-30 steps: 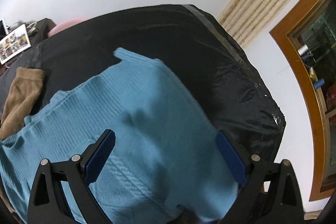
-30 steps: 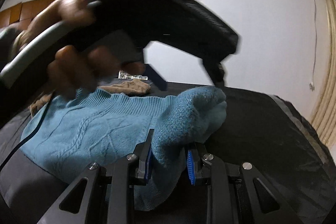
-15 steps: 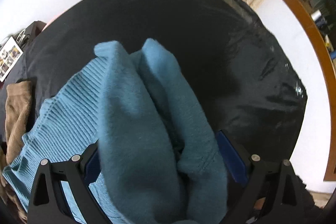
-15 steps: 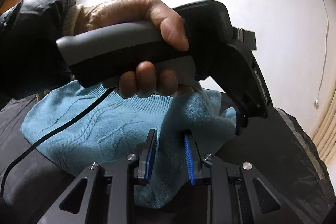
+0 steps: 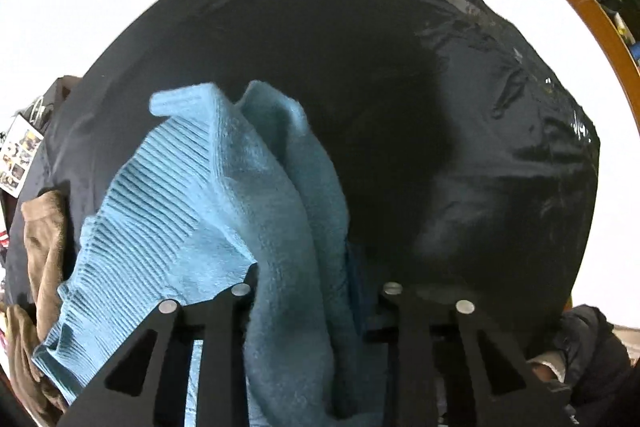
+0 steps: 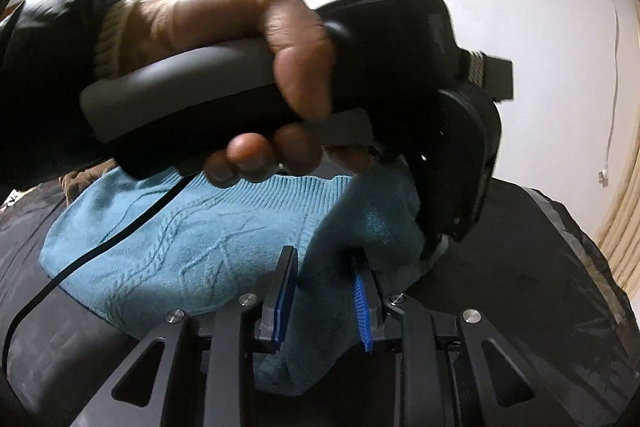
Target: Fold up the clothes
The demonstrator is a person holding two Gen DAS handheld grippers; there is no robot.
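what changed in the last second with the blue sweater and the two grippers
The left gripper, open above the flat blue sweater a second ago, has shut on a bunched fold of it. The right gripper stays clamped on the sweater's other edge. The brown garment has not moved.

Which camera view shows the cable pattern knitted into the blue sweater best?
The right wrist view: the blue sweater lies spread there, cable pattern plain. The left wrist view shows only its ribbed edge and bunched folds between the fingers.

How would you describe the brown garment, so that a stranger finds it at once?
Look at the black cover spread over the work surface. At its left edge, beside the blue sweater, lies the brown garment. It alone is brown and no claw holds it.
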